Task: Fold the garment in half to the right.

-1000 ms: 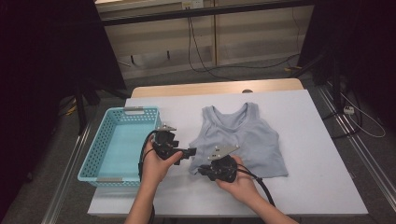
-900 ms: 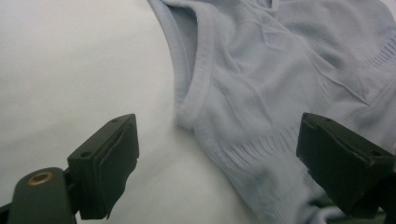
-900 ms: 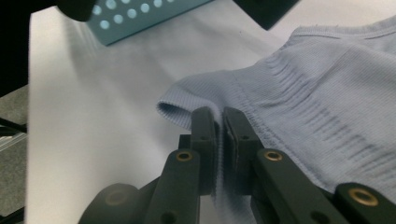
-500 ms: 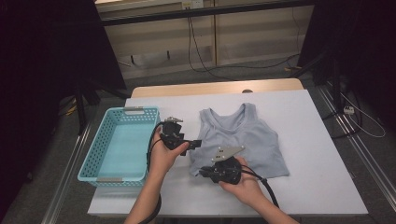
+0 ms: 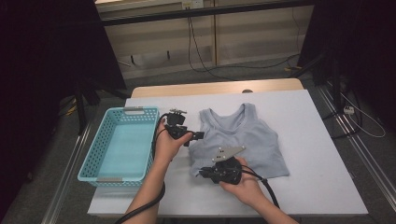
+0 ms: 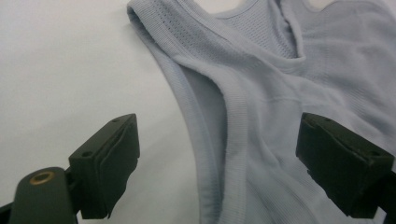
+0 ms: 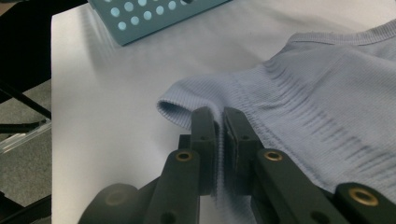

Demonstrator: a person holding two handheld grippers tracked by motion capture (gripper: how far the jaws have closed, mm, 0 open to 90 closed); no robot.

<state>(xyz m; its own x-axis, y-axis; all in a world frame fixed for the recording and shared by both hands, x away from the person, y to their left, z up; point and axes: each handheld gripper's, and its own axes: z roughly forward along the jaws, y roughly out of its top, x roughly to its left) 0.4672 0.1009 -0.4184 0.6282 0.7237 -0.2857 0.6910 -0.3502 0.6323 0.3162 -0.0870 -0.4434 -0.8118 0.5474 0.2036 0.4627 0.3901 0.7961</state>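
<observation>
Presently: grey tank top [image 5: 243,140], flat on table [image 5: 322,154], straps pointing away. Right gripper [image 5: 203,173] pinches its near-left hem corner. Left gripper [image 5: 198,136], jaws spread, straddles the left armhole edge, nearer to it.

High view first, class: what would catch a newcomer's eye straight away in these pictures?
A pale blue ribbed sleeveless top lies flat mid-table on the white table. The right hand-held gripper is shut on its lower hem corner, while the left hand-held gripper hangs open over its armhole edge. A light blue perforated plastic basket sits at the left.
</observation>
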